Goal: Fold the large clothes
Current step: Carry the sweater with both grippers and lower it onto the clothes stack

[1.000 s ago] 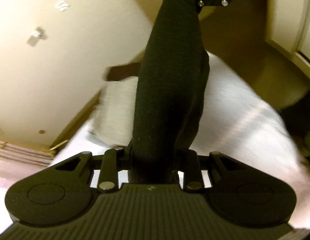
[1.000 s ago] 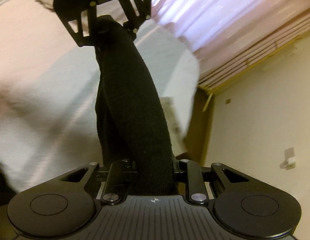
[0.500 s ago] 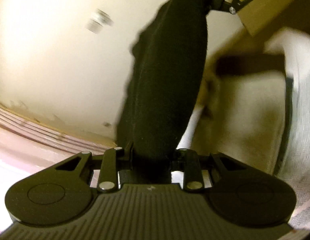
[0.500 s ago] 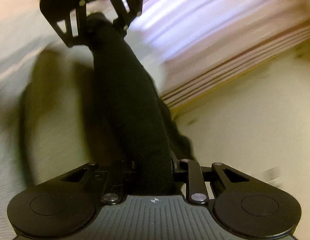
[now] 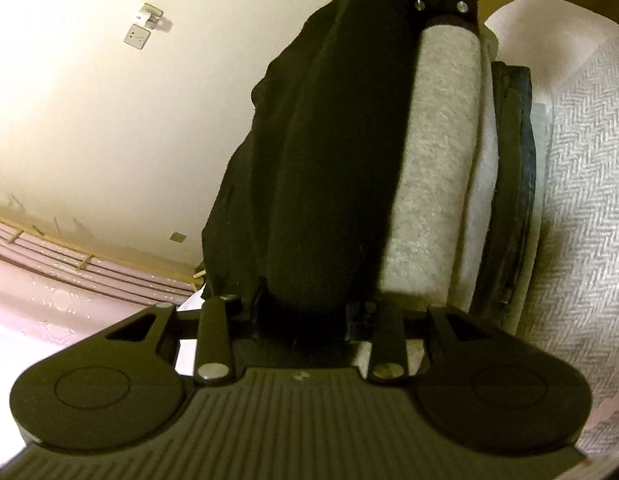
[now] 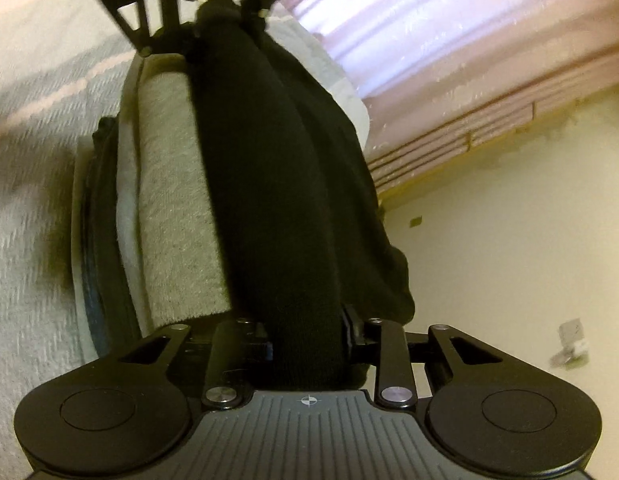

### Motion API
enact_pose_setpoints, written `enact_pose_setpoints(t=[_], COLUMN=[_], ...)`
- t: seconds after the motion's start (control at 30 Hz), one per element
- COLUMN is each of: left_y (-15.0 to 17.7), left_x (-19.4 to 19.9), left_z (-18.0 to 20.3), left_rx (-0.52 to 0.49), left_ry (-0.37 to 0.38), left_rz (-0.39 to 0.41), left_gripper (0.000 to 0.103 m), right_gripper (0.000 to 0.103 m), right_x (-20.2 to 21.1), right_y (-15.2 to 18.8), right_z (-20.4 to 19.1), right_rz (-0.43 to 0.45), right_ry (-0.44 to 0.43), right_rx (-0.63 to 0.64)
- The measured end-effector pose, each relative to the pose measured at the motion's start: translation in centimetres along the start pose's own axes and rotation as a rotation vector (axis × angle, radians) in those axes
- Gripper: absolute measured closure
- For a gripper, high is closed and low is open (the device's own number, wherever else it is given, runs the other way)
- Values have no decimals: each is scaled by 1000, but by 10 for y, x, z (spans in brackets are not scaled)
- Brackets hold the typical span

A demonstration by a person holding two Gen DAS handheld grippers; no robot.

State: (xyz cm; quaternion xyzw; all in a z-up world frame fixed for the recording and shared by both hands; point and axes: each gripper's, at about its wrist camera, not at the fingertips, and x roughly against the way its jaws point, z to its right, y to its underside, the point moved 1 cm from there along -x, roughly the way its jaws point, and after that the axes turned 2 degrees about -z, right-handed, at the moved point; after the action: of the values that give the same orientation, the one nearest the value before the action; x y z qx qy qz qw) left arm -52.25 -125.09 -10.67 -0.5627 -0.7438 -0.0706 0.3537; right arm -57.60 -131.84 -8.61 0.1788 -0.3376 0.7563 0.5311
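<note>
Both grippers have dropped onto the folded stack [image 5: 437, 168]; left gripper [image 5: 333, 308] opening around the black garment [image 5: 329, 160], right gripper [image 6: 305, 344] seemingly gripping it.

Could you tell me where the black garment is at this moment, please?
In both wrist views the black garment stretches between the left gripper and right gripper, beside the folded grey towel on the herringbone bedspread.

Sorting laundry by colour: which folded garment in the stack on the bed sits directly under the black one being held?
The light grey fleecy garment; the dark one lies lower.
</note>
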Motion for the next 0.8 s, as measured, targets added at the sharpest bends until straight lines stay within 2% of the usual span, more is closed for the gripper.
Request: enact_pose_setpoints(t=[0.1, 0.17, 0.23, 0.33, 0.43, 0.57, 0.8], left_y=[-2, -6, -10, -1, 2, 6, 27], left_x=[-5, 14, 12, 0, -9, -2, 8], left_z=[-9, -13, -1, 27, 28, 16, 13], left_rx=[1, 19, 23, -23, -21, 4, 65], left_ry=[-10, -18, -31, -10, -44, -23, -17], left_rz=[-3, 5, 31, 14, 16, 8, -38], left_gripper=[78, 79, 79, 78, 78, 71, 70], right_gripper=[81, 80, 80, 77, 76, 74, 73], right_x=[14, 23, 16, 5, 10, 18, 14], right_y=[-11, -8, -2, 1, -3, -1, -1], right_z=[12, 7, -13, -32, -22, -22, -36], right_rz=[6, 9, -9, -1, -10, -28, -68], right_ry=[48, 47, 29, 96, 90, 84, 102], right_rx=[-20, -39, 15, 82, 33, -1, -50])
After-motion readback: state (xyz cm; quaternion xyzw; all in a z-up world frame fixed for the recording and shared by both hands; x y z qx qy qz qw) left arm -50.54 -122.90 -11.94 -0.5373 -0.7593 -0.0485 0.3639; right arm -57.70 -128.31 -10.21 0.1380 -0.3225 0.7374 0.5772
